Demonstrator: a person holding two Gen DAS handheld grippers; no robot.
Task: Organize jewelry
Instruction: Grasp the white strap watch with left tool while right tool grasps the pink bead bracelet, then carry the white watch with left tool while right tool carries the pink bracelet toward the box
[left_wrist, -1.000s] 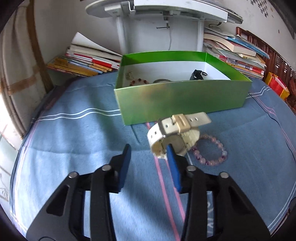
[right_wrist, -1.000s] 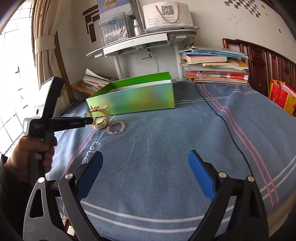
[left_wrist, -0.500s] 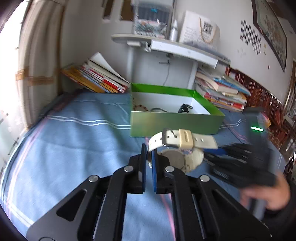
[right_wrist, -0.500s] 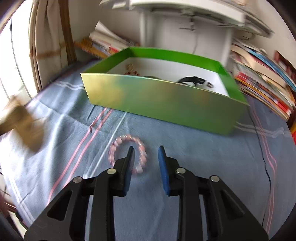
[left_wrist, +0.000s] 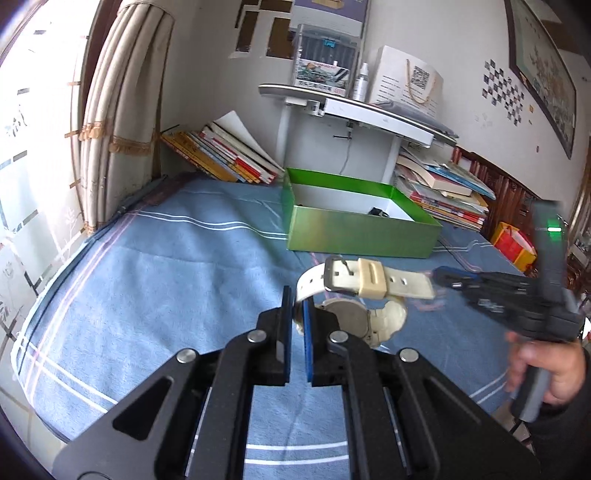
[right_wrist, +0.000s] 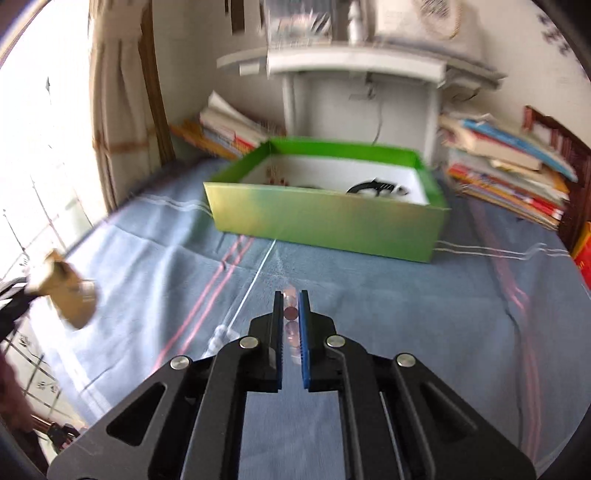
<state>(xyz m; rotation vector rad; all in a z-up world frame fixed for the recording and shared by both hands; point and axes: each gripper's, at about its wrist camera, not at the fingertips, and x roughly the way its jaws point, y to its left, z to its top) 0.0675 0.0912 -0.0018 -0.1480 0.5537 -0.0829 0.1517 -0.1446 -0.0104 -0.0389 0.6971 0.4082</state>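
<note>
At the far left, a beige pleated curtain (left_wrist: 122, 110) hung beside the window, and a slanted stack of colourful books (left_wrist: 221, 155) leaned against the wall at the head of the blue striped bedspread (left_wrist: 166, 266). Over the middle of the bedspread, the left gripper (left_wrist: 297, 314) had its fingers clenched on the strap of a cream plastic wristwatch (left_wrist: 354, 295); the watch hung clear of the cloth, its case just to the right of the fingers, probably so it could be carried across to the box. Farther back and to the right stood the open green cardboard box with a white lining (left_wrist: 362, 232), placed within reach of both grippers, likely as the collecting place. In the right wrist view a black strap-like piece (right_wrist: 373, 186) and some small reddish beads (right_wrist: 275, 177) already lay inside. The right gripper (right_wrist: 291, 306) had its fingers closed on a pink beaded bracelet (right_wrist: 290, 314), of which only a few beads showed between the pads; motion blur hid the rest, so I could not tell whether it hung free or touched the bedspread. Both pieces seemed gripped by a thin part to keep them steady. On the right lay more stacked books (left_wrist: 443, 192).
</note>
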